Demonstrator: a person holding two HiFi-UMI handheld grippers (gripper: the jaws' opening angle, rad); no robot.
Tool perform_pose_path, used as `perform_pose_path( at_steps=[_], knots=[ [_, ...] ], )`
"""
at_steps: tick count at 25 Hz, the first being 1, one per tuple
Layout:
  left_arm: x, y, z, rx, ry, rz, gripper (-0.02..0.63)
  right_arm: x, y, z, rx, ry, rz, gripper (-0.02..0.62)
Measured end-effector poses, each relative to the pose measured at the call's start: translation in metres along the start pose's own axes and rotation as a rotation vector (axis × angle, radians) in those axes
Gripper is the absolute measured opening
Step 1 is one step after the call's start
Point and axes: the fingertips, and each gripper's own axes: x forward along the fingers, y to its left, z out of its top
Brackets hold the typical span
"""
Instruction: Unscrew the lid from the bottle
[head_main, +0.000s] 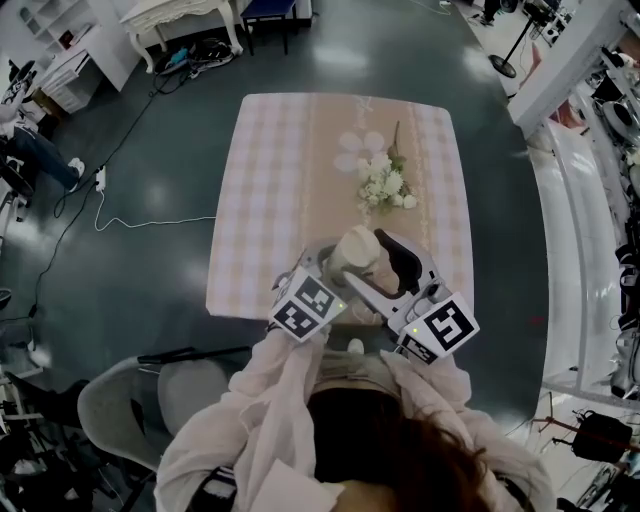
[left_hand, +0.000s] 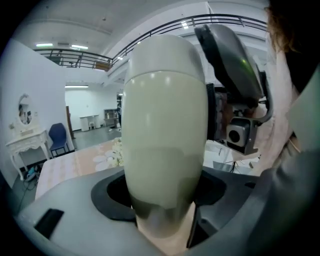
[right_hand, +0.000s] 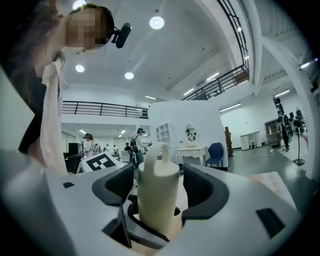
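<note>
In the head view, the left gripper (head_main: 340, 276) hides the base of the bottle (head_main: 356, 250).

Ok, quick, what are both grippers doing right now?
Left gripper: closed on the bottle.
Right gripper: open, jaws either side of the bottle's top, not touching.

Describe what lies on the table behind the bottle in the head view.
White flowers lie on the checked tablecloth behind the bottle. The patch of cloth masked by the bottle cannot be seen.
</note>
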Motion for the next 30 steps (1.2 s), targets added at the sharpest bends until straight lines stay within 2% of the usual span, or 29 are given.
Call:
perform_pose_path(
  at_steps=[5, 8, 10, 14, 21, 23, 25, 28, 30],
  knots=[
    [0.001, 0.004, 0.004, -0.058, -0.033, 0.051, 0.314, 0.006, -0.006, -0.004, 0.02, 0.016, -0.079, 0.316],
    [0.001, 0.006, 0.003, -0.062, -0.029, 0.054, 0.314, 0.008, -0.003, -0.004, 0.017, 0.012, -0.076, 0.272],
    [0.0, 0.005, 0.003, -0.053, -0.028, 0.036, 0.314, 0.008, -0.001, -0.004, 0.015, 0.008, -0.055, 0.27],
    [-0.006, -0.005, 0.004, 0.007, -0.034, -0.059, 0.314, 0.003, 0.007, -0.001, 0.002, 0.001, 0.033, 0.268],
    [-0.02, -0.03, 0.001, 0.121, -0.027, -0.337, 0.314, -0.004, 0.024, 0.003, -0.014, -0.006, 0.204, 0.268],
    [-0.023, -0.033, -0.001, 0.136, -0.029, -0.376, 0.314, -0.004, 0.026, 0.002, -0.01, -0.006, 0.225, 0.269],
    [-0.021, -0.024, -0.002, 0.132, -0.016, -0.313, 0.314, -0.002, 0.023, 0.0, -0.024, -0.002, 0.192, 0.27],
    [-0.013, -0.001, -0.007, 0.093, 0.017, -0.137, 0.314, 0.001, 0.013, 0.0, -0.019, -0.009, 0.118, 0.286],
    [-0.012, 0.01, -0.003, 0.071, -0.002, -0.038, 0.314, 0.003, 0.01, 0.002, 0.0, -0.016, 0.085, 0.308]
  ],
)
